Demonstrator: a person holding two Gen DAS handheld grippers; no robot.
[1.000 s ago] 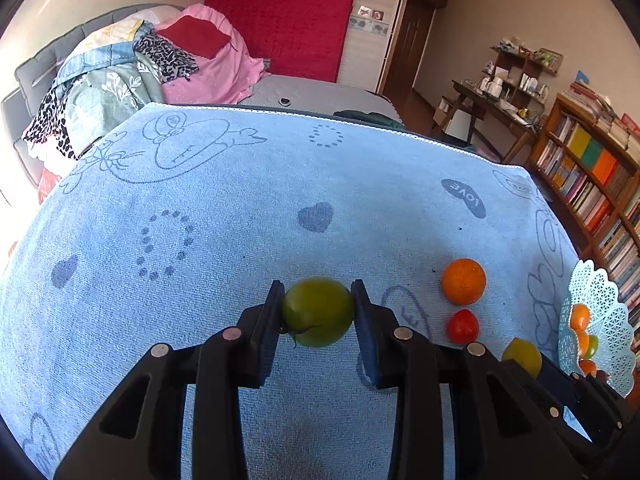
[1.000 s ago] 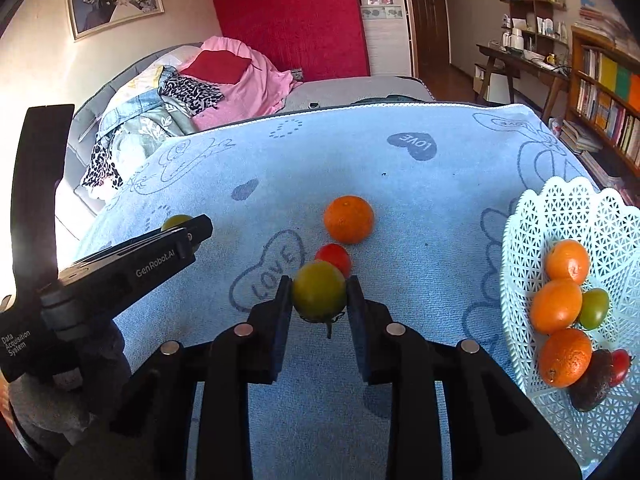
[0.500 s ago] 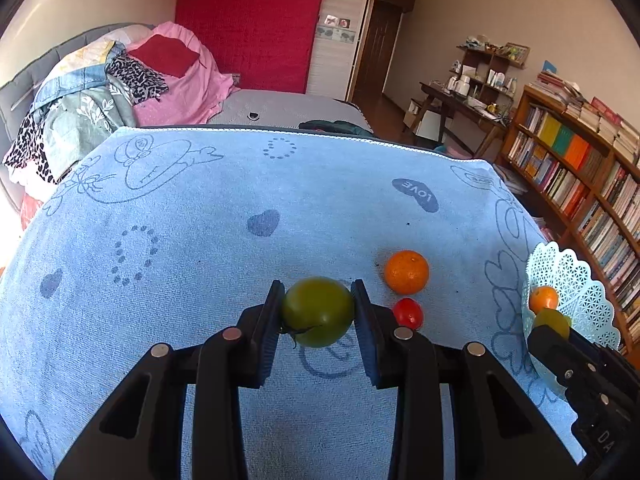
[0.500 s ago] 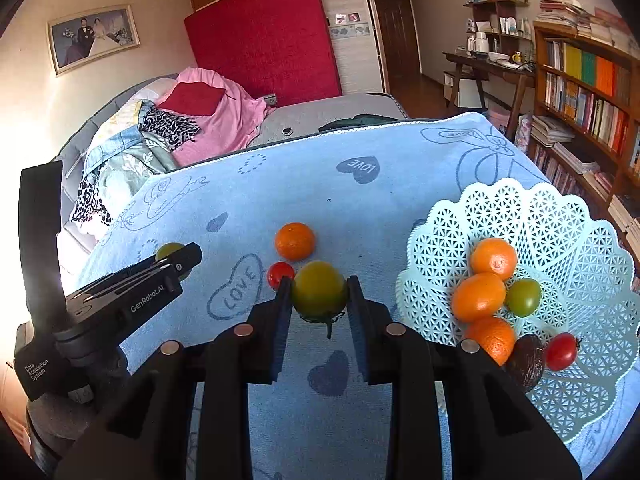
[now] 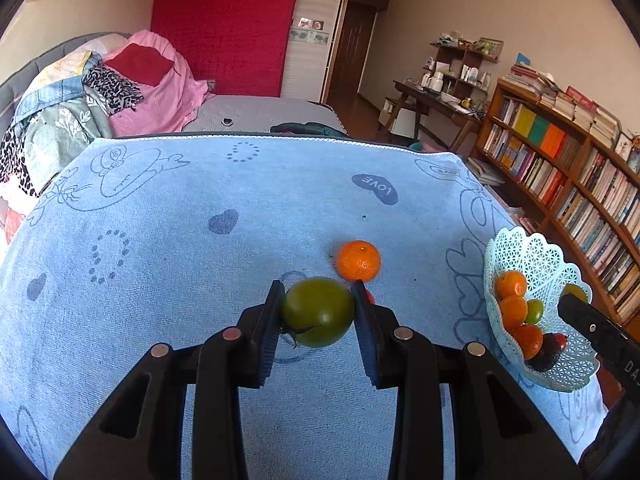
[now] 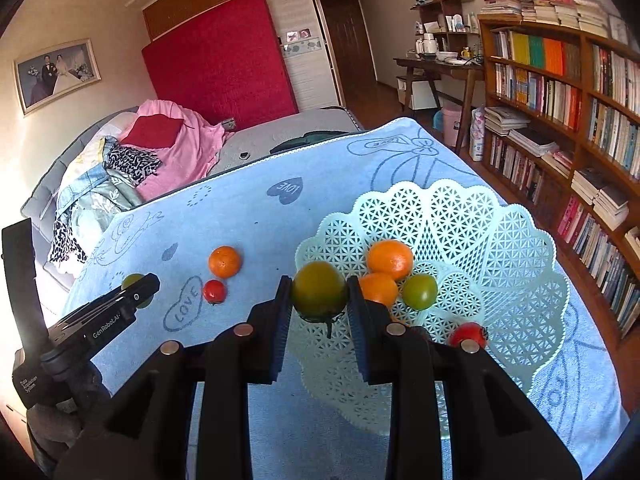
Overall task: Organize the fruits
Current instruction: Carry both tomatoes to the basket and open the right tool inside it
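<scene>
My left gripper (image 5: 317, 314) is shut on a green tomato (image 5: 318, 312), held above the blue towel (image 5: 200, 240). Just beyond it lie an orange (image 5: 358, 261) and a red tomato, mostly hidden behind the right finger. My right gripper (image 6: 319, 296) is shut on a second green tomato (image 6: 319, 289), which hangs over the near left rim of the white lattice basket (image 6: 500, 240). The basket holds oranges (image 6: 390, 260), a small green tomato (image 6: 420, 291) and a red tomato (image 6: 466, 334). The left gripper (image 6: 136, 292) shows at the left of the right wrist view.
On the towel left of the basket lie the orange (image 6: 225, 261) and the small red tomato (image 6: 214, 291). A bed with piled clothes (image 5: 100, 96) stands behind the table, and a bookcase (image 6: 560, 100) runs along the right wall. The basket (image 5: 536, 304) sits at the towel's right edge.
Both grippers moved right with their tomatoes. The right one went from over the towel beside the red tomato to over the basket's rim. The left one closed in on the orange.
</scene>
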